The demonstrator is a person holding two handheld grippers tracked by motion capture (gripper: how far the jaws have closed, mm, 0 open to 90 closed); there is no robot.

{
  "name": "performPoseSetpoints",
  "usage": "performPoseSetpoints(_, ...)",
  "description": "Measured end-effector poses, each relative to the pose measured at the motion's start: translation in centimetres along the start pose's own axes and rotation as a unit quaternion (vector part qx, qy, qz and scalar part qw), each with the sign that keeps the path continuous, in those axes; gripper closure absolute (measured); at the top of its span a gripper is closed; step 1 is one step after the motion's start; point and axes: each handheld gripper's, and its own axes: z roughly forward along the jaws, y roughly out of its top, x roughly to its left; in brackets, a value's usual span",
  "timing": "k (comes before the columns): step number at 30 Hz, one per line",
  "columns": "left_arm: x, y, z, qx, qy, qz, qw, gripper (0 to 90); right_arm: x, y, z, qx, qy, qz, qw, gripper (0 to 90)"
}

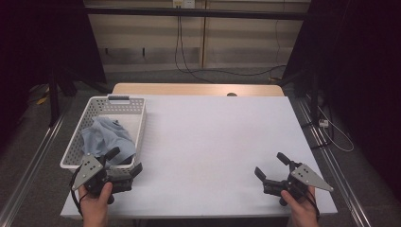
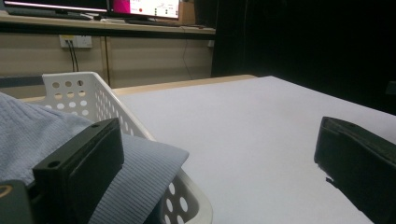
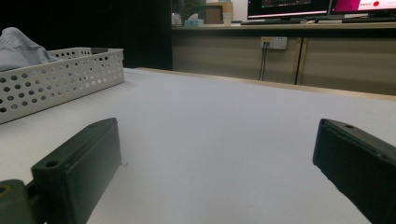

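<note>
A white perforated basket (image 1: 136,103) stands at the table's left side with a light blue cloth (image 1: 105,136) bundled inside. My left gripper (image 1: 124,161) rests at the basket's near corner, jaws open; in the left gripper view one jaw hangs over the cloth (image 2: 42,126) draped on the basket rim (image 2: 191,186), the other over bare table. My right gripper (image 1: 272,165) sits open near the table's front right, nothing between its jaws. In the right gripper view the basket (image 3: 60,79) and cloth (image 3: 18,46) lie far off to the left.
The table (image 1: 213,137) has a white top with a wooden strip at the far edge. Cables hang on the back wall. Dark curtains and metal rails flank both sides.
</note>
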Motion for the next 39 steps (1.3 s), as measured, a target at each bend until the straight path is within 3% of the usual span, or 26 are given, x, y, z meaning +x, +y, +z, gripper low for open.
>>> performPoseSetpoints(17, 0.2, 0.2, 0.0, 0.004, -0.001, -0.009, 1.0, 1.4, 0.2, 0.1, 0.1, 0.009, 0.007, -0.012, 0.9999, 0.8)
performPoseSetpoints(30, 0.7, 2.2, 0.1, 0.03, 0.033, 0.002, 0.999, 1.9, 0.4, 0.3, -0.2, 0.004, 0.018, -0.024, 0.9995, 1.1)
performPoseSetpoints(39, 2.0, 3.3, 0.2, 0.053, 0.063, -0.022, 0.9964, 1.9, 0.4, 0.3, -0.3, 0.006, 0.017, -0.025, 0.9995, 1.4)
